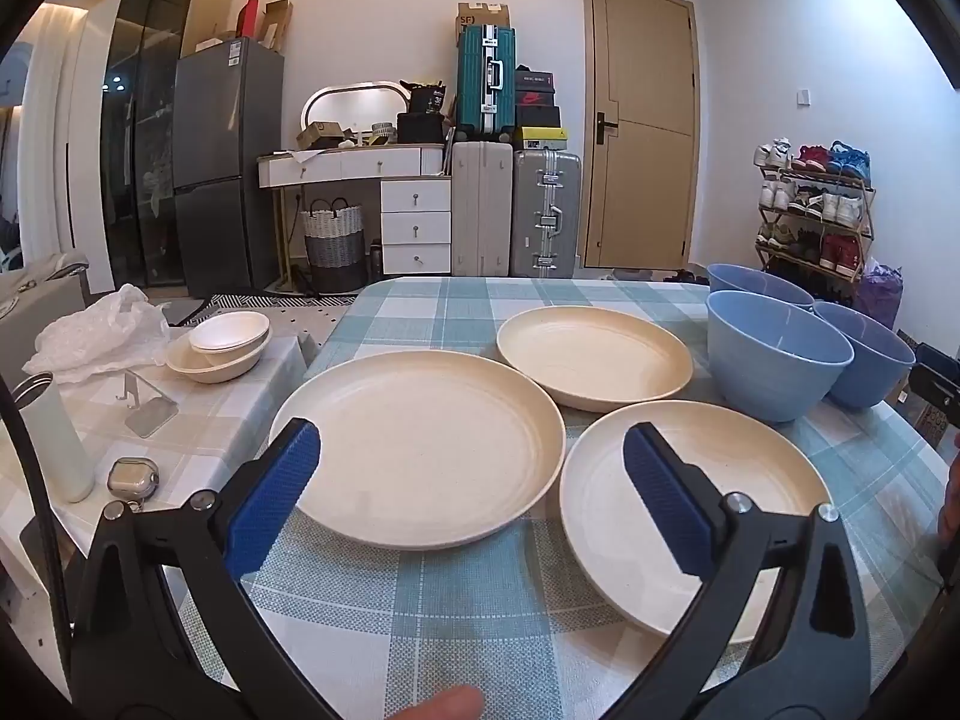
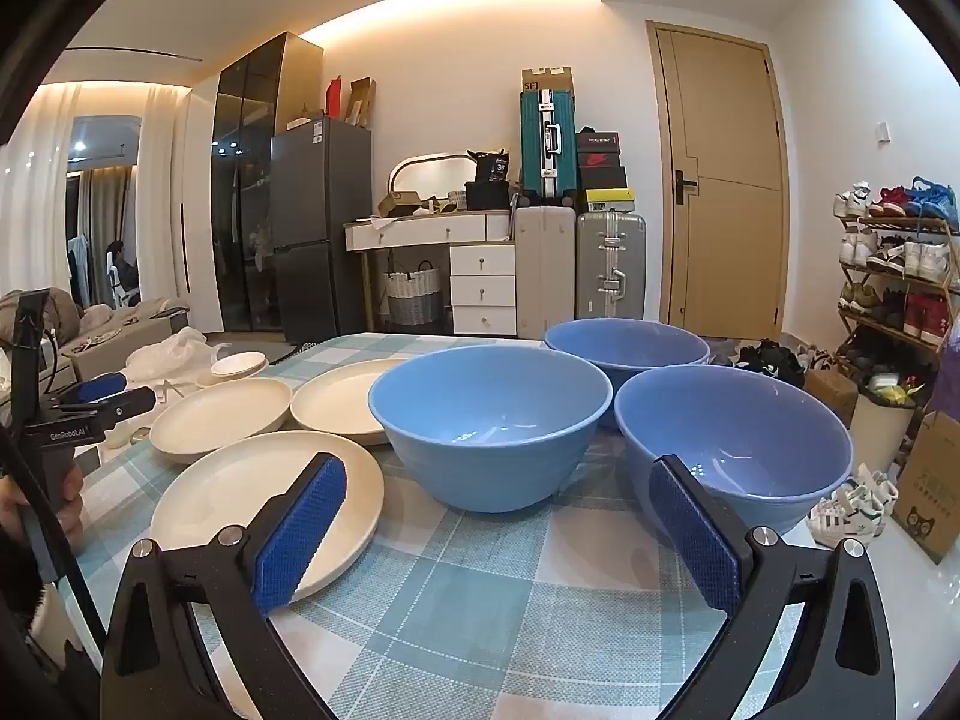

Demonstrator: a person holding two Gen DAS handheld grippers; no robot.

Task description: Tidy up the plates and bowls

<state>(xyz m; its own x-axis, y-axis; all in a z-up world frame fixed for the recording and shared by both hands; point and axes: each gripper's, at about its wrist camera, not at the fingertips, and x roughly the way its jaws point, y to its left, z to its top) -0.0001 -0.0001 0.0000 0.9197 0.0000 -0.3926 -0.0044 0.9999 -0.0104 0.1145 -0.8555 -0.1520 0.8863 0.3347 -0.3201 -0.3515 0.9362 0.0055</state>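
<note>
Three cream plates lie on the checked tablecloth: a near-left plate (image 1: 420,444), a far plate (image 1: 594,354) and a near-right plate (image 1: 696,510). Three blue bowls stand to their right: a middle bowl (image 2: 489,426), a right bowl (image 2: 732,438) and a far bowl (image 2: 627,345). My left gripper (image 1: 471,444) is open and empty, low over the near plates. My right gripper (image 2: 498,480) is open and empty, just in front of the middle and right bowls. The left gripper also shows at the left edge of the right wrist view (image 2: 90,399).
A lower side table on the left holds stacked white bowls (image 1: 219,345), a plastic bag (image 1: 96,330), a white bottle (image 1: 60,444) and a small metal stand (image 1: 147,411). The table edge (image 2: 840,540) drops off right of the bowls, with shoes and a box on the floor.
</note>
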